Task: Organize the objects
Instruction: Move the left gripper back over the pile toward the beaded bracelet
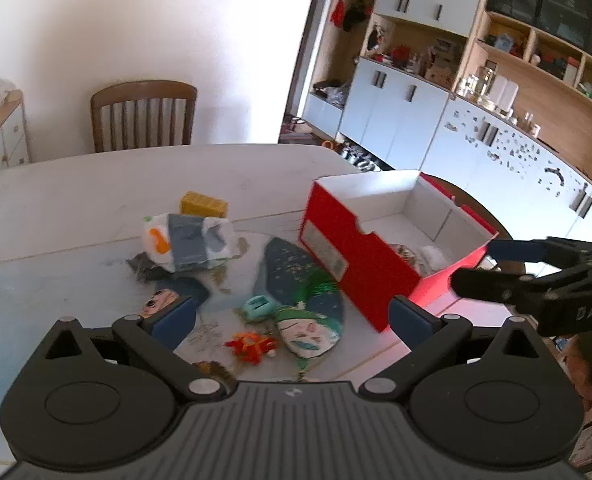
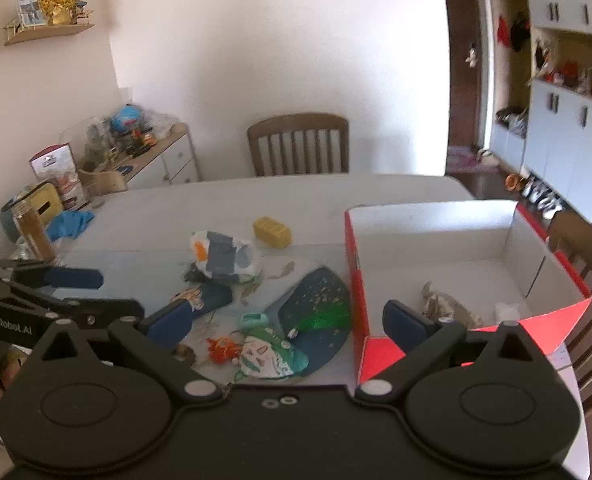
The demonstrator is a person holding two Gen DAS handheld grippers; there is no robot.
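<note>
A red box [image 1: 356, 252] [image 2: 355, 280] with a white inside stands open on the white table [image 1: 75, 208], right of a heap of small things. In the heap lie a yellow block [image 1: 203, 203] [image 2: 271, 232], a white and grey packet [image 1: 187, 242] [image 2: 223, 258], a dark blue painted card [image 1: 291, 268], a painted face mask [image 1: 308, 332] [image 2: 263, 354], a teal toy [image 1: 257, 308] and an orange-red toy [image 1: 251, 346]. My left gripper [image 1: 291, 320] [image 2: 107, 292] hovers open over the heap, holding nothing. My right gripper [image 2: 287, 322] [image 1: 474, 266] is open and empty at the box's near corner.
Crumpled paper [image 2: 444, 304] and a small white item [image 2: 506, 312] lie inside the box. A wooden chair [image 1: 143, 116] stands at the far side, another chair [image 2: 588, 276] right of the box. A brown jar [image 2: 33, 232] and a blue cloth [image 2: 69, 224] sit at the table's left end.
</note>
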